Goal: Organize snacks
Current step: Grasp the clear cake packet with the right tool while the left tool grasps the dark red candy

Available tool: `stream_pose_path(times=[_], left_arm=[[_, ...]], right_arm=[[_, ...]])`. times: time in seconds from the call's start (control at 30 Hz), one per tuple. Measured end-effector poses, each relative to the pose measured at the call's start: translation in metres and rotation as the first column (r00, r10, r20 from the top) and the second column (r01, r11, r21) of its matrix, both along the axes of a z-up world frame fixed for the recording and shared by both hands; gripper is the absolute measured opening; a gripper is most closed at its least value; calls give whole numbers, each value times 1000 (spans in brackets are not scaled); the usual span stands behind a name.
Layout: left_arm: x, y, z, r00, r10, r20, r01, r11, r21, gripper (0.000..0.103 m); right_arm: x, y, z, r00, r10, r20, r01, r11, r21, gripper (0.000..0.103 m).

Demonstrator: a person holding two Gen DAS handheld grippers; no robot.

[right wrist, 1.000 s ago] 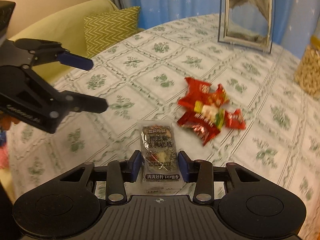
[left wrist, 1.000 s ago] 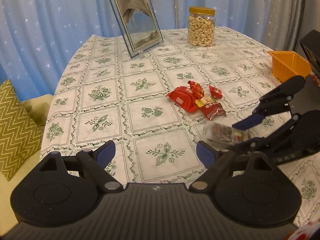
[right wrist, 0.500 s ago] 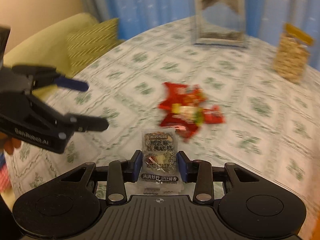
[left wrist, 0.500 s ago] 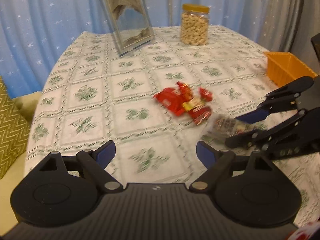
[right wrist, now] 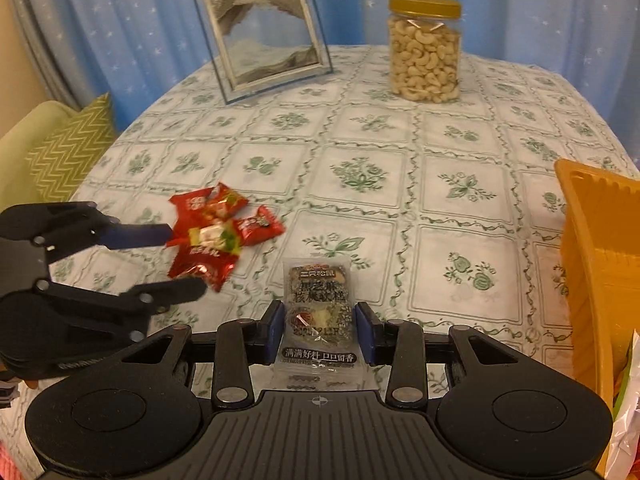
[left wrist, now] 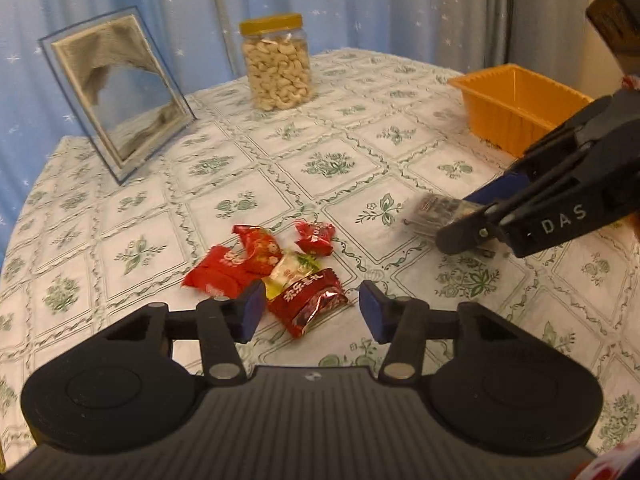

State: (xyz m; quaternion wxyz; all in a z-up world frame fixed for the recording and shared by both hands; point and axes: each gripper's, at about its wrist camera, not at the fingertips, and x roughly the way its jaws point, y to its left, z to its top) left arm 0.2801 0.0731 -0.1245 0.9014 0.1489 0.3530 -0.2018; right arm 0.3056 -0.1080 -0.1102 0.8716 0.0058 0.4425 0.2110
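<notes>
A pile of red snack packets [left wrist: 256,256] [right wrist: 216,220] lies on the flowered tablecloth. My left gripper [left wrist: 312,310] [right wrist: 180,262] is low over its near end. Its jaws are closing, with a dark red packet [left wrist: 308,304] between the pads, which do not seem to press on it. My right gripper [right wrist: 320,332] [left wrist: 480,220] is shut on a clear packet with a dark sesame snack [right wrist: 318,308] [left wrist: 436,212], held above the cloth. An orange tray [left wrist: 516,96] [right wrist: 588,240] stands to the right of it.
A jar of cashews [left wrist: 278,68] [right wrist: 424,52] and a glass sand picture [left wrist: 116,92] [right wrist: 260,36] stand at the back before a blue curtain. A green zigzag cushion [right wrist: 68,148] lies off the table's left edge. More wrappers show at the lower right corner [right wrist: 628,400].
My left gripper has come in over the red pile and its jaws have narrowed around the dark red packet. The right gripper has carried its packet to the right, nearer the orange tray.
</notes>
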Motion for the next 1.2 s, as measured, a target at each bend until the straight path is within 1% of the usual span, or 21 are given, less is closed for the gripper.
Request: stream_pose_path(times=[0.03,0.1,0.2,0.3,0.37,0.43,0.5,0.53,0.63,0.7,0.77,0.8,0.87,0.93,1.0,1.1,1.2], left_arm=[[3,-2,-2,1000,4,3,-4,1000,15,49],[8,-3,-4,1000,2,7,-3,1000,20,49],[13,0,-6,1000,-6,-18,6,1000,-14,49],[14,0,-9,996,1,-88,-5,999,-38,45],[12,0,-9,990,31,-135,-39,998,-55,42],[9,3,-4,985,50,-166,-67,993,-100,40],[5,6,0,985,50,-164,-74,986,-146,37],[4,5,1,987,45,-155,-68,987,-148,37],[2,-2,-1,994,5,-107,-14,996,-83,37],[3,-4,-4,995,-9,-104,4,999,-49,37],[2,-6,-6,995,-46,-91,43,999,-32,37],[1,-7,-7,994,-64,-92,62,998,-26,39],[-1,-6,-8,993,-86,-85,85,996,-9,47],[-1,-4,-9,993,-91,-74,91,996,2,47],[2,0,-11,994,-79,-79,79,997,-5,47],[7,4,-12,993,-60,-97,56,997,-49,46],[8,2,-12,992,-71,-104,65,996,-65,44]], right_arm=[[1,0,-1,1000,-9,-4,9,1000,2,39],[2,-1,-1,1000,-17,-9,17,1000,11,39],[3,2,-2,1000,-17,-10,17,1000,14,39],[3,1,-4,1000,-16,-19,17,1000,11,39],[3,-1,-4,999,-23,-22,24,1000,10,39],[3,-3,-4,999,-33,-25,34,999,20,39],[3,-4,-3,999,-39,-25,39,999,26,39],[3,-4,-3,999,-39,-25,39,999,26,39],[2,-1,-3,999,-32,-27,33,999,23,39],[2,0,-5,999,-28,-30,29,999,18,39],[2,0,-6,999,-29,-34,30,999,16,39],[2,0,-7,999,-30,-35,30,999,18,39],[2,-1,-7,999,-32,-34,32,999,19,39],[3,-1,-7,999,-33,-33,33,999,19,39],[3,-1,-6,999,-30,-33,30,999,20,39],[2,1,-6,999,-24,-30,25,1000,19,39],[3,1,-6,999,-25,-32,25,999,22,39]])
